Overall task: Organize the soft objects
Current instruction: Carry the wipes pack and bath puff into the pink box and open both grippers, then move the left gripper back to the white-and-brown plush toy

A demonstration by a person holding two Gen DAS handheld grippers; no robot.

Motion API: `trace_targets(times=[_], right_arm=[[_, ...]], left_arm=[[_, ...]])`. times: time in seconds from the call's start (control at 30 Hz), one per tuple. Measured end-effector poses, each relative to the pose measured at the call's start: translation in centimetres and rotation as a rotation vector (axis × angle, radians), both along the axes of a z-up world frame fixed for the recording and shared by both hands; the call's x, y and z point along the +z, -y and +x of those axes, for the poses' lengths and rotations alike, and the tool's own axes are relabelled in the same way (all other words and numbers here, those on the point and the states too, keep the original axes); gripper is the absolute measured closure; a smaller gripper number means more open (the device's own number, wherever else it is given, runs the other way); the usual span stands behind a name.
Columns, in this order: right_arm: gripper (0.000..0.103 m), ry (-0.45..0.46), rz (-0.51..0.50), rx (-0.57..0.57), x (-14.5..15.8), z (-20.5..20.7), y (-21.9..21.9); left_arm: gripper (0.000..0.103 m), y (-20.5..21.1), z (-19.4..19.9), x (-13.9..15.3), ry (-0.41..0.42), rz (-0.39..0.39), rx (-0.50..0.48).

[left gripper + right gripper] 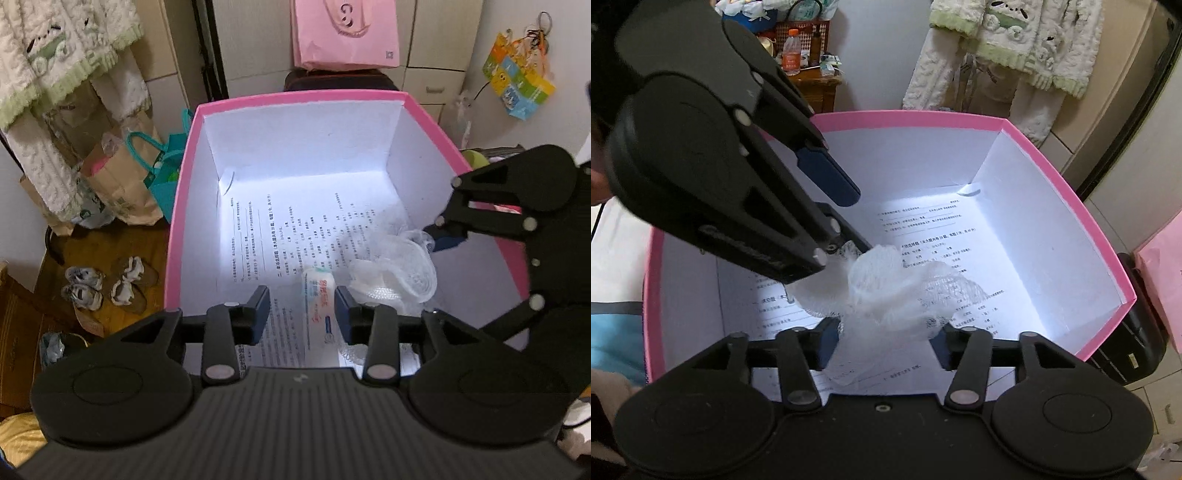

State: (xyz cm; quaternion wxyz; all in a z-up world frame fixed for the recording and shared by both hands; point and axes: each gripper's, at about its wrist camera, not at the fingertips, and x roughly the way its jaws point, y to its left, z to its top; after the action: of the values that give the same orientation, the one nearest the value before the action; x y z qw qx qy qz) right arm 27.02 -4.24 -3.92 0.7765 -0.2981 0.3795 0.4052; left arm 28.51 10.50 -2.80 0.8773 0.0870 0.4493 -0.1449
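Looking down into a pink box [424,110], white inside, floor lined with printed sheets [280,236]. Left gripper [302,314] hovering over the near part of the box, jaws spread wide, gripping nothing. Lying between its pads, down on the sheets: a small tissue pack [318,291]. Sitting just right of the pack, touching it: a bundle of white mesh [391,273], loose and crumpled. Right gripper [443,234] reaching in over the right wall, blue tip right at the mesh edge.

Switching to the right wrist view: right gripper [882,343] poised over the mesh [894,295], jaws spread, mesh bulging up between the pads but not being pinched. Left gripper [846,218] slanting in from upper left, one blue pad [827,173] hanging clear above the sheets [979,243], the lower finger meeting the mesh; unable to tell whether touching or just overlapping in view. Box rim [1089,206] running round everything. Hanging behind: a fluffy white-and-green garment [1015,48].
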Motion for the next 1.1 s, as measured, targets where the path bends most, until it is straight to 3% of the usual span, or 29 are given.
trace_targets(times=[0.17,0.4,0.83,1.1], right_arm=[[0.030,0.021,0.021,-0.024,1.1,-1.2,0.2],[0.029,0.068,0.075,-0.080,3.8,-3.3,1.6],[0.028,0.152,0.136,-0.142,7.3,-9.6,5.0],[0.028,0.184,0.202,-0.184,9.7,-14.8,11.1]], left_arm=[[0.052,-0.6,-2.3,2.0,0.068,-0.002,-0.004],[0.041,-0.8,-5.8,4.6,0.145,-0.009,-0.033],[0.035,0.1,-11.9,7.3,0.193,-0.038,-0.094],[0.031,2.5,-15.3,9.1,0.217,-0.056,-0.172]])
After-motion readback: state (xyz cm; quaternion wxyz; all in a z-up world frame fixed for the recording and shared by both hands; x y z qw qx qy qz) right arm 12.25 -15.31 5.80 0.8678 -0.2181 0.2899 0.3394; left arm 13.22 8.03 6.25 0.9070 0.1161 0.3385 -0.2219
